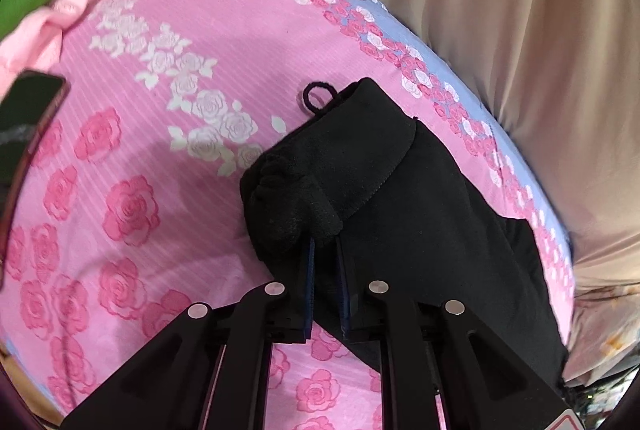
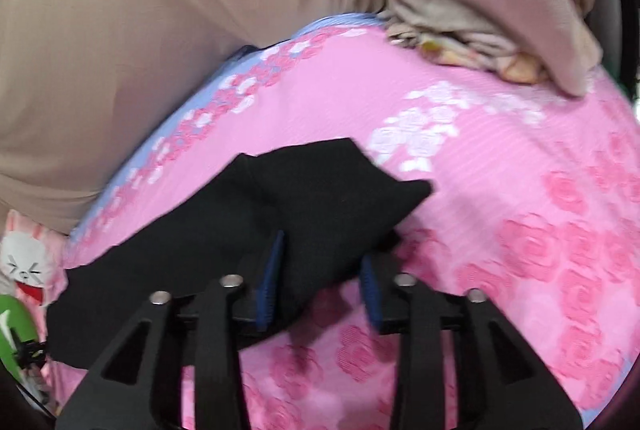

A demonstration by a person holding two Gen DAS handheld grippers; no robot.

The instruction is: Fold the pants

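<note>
Two risks show in the left wrist view: the left hand-held gripper (image 1: 325,250) is nearly closed on a bunched end of the black pants (image 1: 400,197) over the pink bed sheet (image 1: 140,149), and that thick wad could slip free if pulled. Fingertips are buried in cloth; a dark phone (image 1: 24,133) is cut off at the edge.

From the right wrist view, the right hand-held gripper (image 2: 320,262) stands wide apart around a pants edge, gripping nothing firmly, so the fold may sag. Motion blur hides detail.
</note>
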